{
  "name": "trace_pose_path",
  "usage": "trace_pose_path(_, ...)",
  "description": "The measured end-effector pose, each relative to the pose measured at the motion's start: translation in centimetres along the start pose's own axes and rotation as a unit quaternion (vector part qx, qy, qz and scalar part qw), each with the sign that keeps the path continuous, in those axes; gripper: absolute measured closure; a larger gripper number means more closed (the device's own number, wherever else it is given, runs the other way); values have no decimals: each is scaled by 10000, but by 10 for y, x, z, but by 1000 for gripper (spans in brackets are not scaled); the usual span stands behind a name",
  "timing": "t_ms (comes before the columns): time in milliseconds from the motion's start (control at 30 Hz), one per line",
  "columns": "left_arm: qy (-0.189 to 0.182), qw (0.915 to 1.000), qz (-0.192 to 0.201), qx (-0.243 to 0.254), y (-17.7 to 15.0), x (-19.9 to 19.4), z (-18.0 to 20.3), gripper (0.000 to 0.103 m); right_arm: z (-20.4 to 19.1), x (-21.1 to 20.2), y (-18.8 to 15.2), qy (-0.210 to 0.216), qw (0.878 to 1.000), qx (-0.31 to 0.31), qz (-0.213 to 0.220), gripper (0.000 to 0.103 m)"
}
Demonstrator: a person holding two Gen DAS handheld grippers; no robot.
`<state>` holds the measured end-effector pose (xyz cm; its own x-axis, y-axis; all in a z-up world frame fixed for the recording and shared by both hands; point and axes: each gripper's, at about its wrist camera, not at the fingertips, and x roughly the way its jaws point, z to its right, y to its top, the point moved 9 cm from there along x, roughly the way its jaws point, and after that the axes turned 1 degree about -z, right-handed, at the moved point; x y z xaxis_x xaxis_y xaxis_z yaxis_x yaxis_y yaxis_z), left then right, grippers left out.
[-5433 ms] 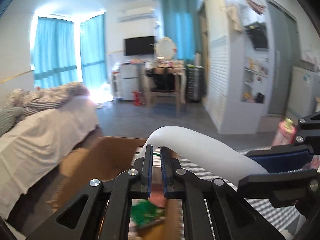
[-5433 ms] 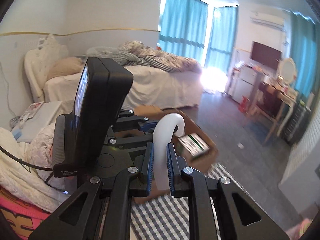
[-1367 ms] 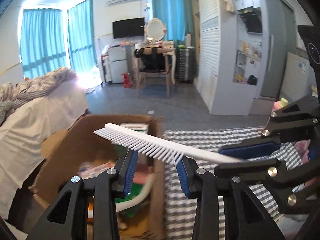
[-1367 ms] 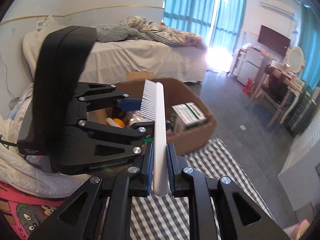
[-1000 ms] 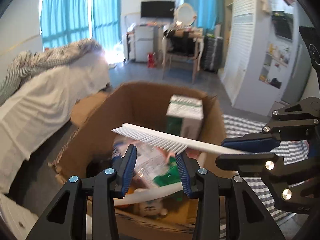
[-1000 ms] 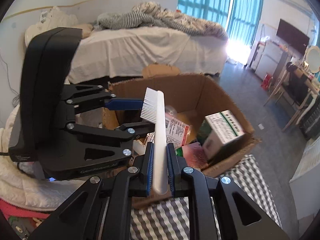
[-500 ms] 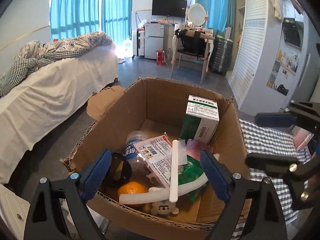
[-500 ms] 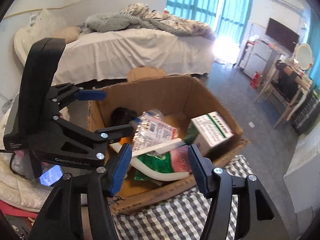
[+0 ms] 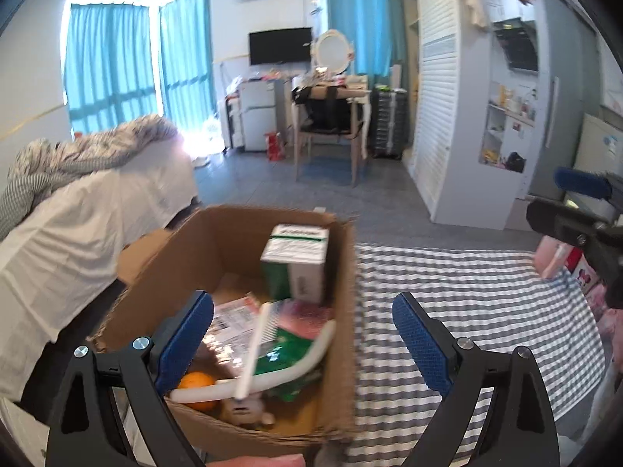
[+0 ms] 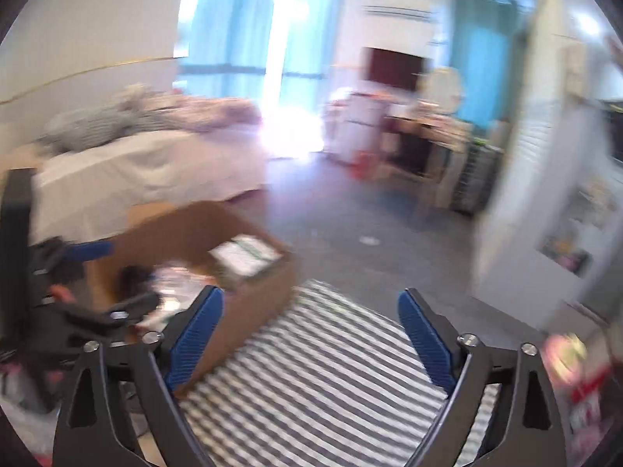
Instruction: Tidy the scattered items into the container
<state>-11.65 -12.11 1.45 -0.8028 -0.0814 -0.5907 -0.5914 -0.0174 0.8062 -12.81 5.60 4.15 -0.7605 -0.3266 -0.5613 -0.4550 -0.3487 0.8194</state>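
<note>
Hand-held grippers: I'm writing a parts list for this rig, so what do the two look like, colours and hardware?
Both match. The left hand-held gripper and right hand-held gripper each have two black angular fingers with triangular cut-outs, silver round bolt heads at the joints, and blue ribbed pads on the inner faces. No cables or sleeves show.

Left gripper (image 9: 303,338): black angular frame with triangular cut-outs, silver screws at the joints, ribbed blue pads (image 9: 183,342) on both fingers. Right gripper (image 10: 311,334): same build, black frame, silver screws, blue ribbed pads (image 10: 426,336); picture blurred.
</note>
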Motion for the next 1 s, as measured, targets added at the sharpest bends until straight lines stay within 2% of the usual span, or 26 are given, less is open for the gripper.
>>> trace_pose_path(133,-140,9999,-54,68,-5,1,36,7,35,-4,-47,-125,9946,860,-567,7)
trace_pose_path(233,-254,9994,-172,179,-13,1,59,7,55,-7,-79,-338,9876,1292,-829,7)
trace_pose_path(433,-303,9989,-237,284,-24,-8,78,7,73,-25,-118,-665,9785,1711,-938,7)
trace_pose_path(633,-327,9987,-270,297,-33,-17,76,7,62,-27,-134,-505,9746,1900,-1072,7)
trace_pose_path(1000,-287,9988,-336,215,-43,-21,67,7,32,-22,-137,-474,9775,1677,-1186,7)
